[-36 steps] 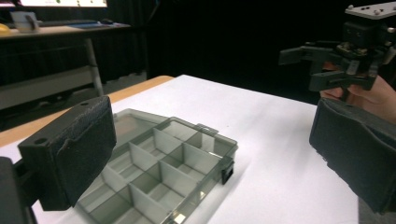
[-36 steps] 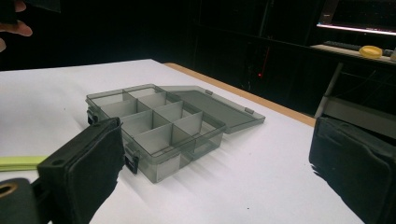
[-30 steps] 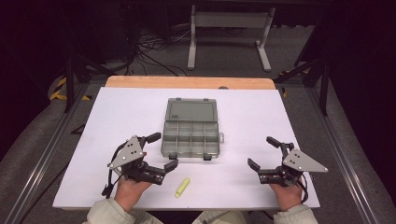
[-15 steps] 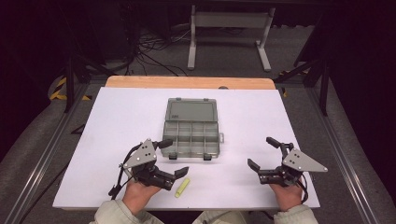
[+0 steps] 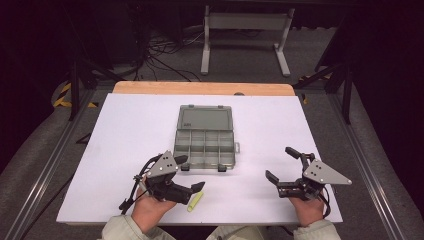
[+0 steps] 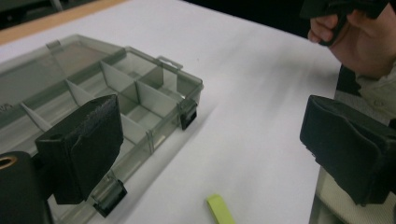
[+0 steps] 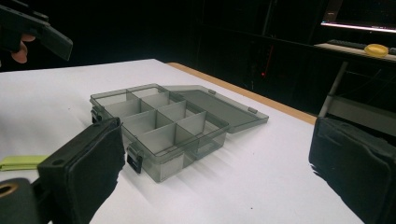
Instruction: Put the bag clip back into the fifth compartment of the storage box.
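A grey see-through compartment box [image 5: 205, 145] lies in the middle of the white table [image 5: 125, 130], its lid [image 5: 205, 119] folded back flat on the far side. The compartments [image 7: 159, 121] look empty. A small yellow-green strip [image 5: 195, 201] lies near the table's front edge. My left gripper [image 5: 191, 173] hovers open between the box's front latches and the strip, which sits just below its lower jaw. In the left gripper view the strip [image 6: 220, 210] lies between the jaws, low down, beside the box [image 6: 140, 93]. My right gripper [image 5: 280, 163] is open at the front right, holding nothing.
A wooden strip [image 5: 200, 88] borders the table's far edge. Behind it a metal stand [image 5: 245, 30] and cables lie on the floor. White table surface stretches to either side of the box. Both hands rest at the front edge.
My left gripper has moved right and nearer the front edge, closing in on the yellow-green strip. The right gripper and the box have stayed put.
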{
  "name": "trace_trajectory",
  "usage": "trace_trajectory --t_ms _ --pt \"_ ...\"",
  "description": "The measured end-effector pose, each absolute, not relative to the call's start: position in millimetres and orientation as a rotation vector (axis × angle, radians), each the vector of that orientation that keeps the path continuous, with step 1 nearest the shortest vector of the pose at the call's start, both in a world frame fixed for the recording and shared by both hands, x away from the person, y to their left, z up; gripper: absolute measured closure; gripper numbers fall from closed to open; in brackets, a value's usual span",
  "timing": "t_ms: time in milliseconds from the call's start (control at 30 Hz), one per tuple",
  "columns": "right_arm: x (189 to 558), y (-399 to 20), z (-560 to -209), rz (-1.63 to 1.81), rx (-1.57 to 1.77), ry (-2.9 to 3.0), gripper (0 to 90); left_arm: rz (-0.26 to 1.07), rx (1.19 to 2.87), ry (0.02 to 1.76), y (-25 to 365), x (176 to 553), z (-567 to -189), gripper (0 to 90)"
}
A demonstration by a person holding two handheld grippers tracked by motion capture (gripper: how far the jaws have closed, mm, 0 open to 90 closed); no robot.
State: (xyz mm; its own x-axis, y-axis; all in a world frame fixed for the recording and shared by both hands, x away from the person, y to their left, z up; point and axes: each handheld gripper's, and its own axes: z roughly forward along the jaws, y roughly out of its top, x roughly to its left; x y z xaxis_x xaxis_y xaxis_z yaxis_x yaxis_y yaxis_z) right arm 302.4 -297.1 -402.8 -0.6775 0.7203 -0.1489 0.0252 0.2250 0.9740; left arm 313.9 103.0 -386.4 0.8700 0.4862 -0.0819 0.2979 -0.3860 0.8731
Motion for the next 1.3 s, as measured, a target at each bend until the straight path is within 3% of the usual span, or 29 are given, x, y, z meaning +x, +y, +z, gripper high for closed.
trace_trajectory --t_ms 767,1300 --pt "302 -297 -402 1.504 0.681 1.910 4.2 0.033 2.390 0.712 78 319 -391 10.6" --pt "302 -296 -403 1.503 0.678 1.923 4.2 -0.096 2.490 0.762 70 322 -403 12.8"
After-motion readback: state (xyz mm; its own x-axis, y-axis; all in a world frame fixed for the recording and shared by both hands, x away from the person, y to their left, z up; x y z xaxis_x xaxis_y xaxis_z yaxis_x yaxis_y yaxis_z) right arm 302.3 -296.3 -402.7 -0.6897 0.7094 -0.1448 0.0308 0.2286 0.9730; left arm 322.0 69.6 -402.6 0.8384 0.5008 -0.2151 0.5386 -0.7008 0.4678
